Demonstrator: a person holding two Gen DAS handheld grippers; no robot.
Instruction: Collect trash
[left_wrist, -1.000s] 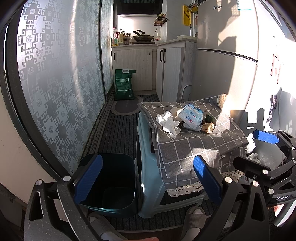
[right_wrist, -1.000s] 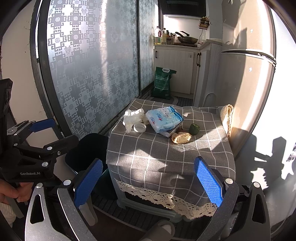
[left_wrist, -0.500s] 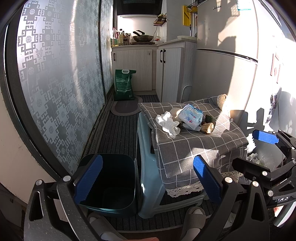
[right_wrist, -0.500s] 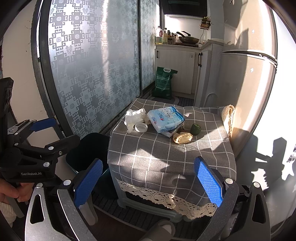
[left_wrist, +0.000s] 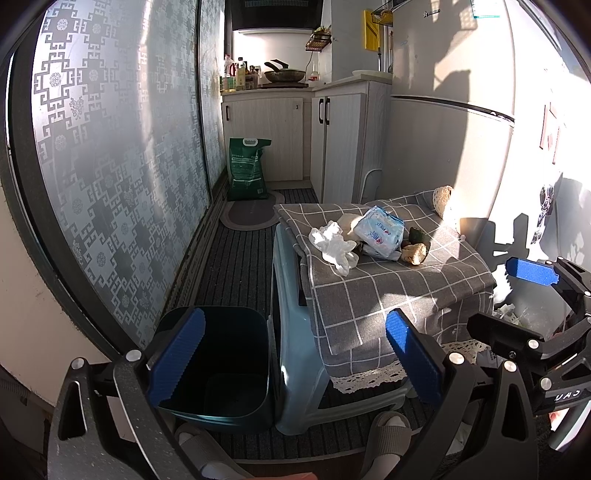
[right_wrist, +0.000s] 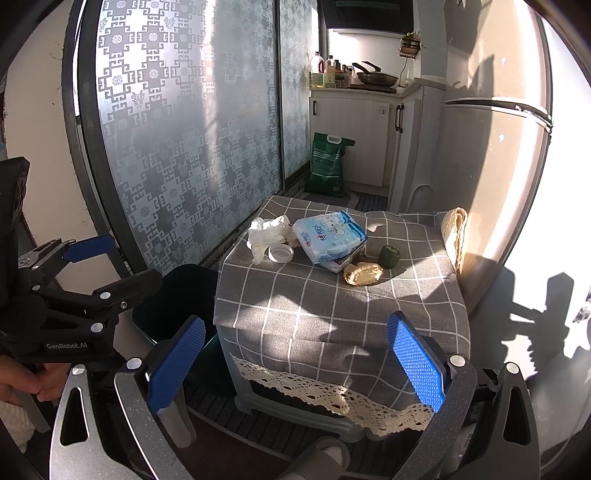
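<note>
Grey checked cloth with a white lace hem (right_wrist: 332, 302) covered a pale blue plastic stool (left_wrist: 295, 354), and this surface carried all the trash. A crumpled white tissue (right_wrist: 267, 230) lay at the back left corner, with a round white lid (right_wrist: 280, 253) touching its near edge. Just beside them, to the right, rested a light blue soft pack of wipes (right_wrist: 330, 236); its long axis ran from the far left to the near right, and its near end was tilted up over something I could not identify. A beige crust of bread (right_wrist: 362, 273) lay in front of the pack, long axis left to right, and a dark green pepper piece (right_wrist: 389, 256) stood just behind it.

On the floor, a dark teal plastic bin (left_wrist: 218, 365) stood touching the left side of the stool, its mouth open upward.

Both tools were in the air, well apart from the trash. The left hand-held gripper (left_wrist: 295, 360) had its blue pads spread wide and carried nothing. The right hand-held gripper (right_wrist: 295, 363) was also spread wide and empty.
</note>
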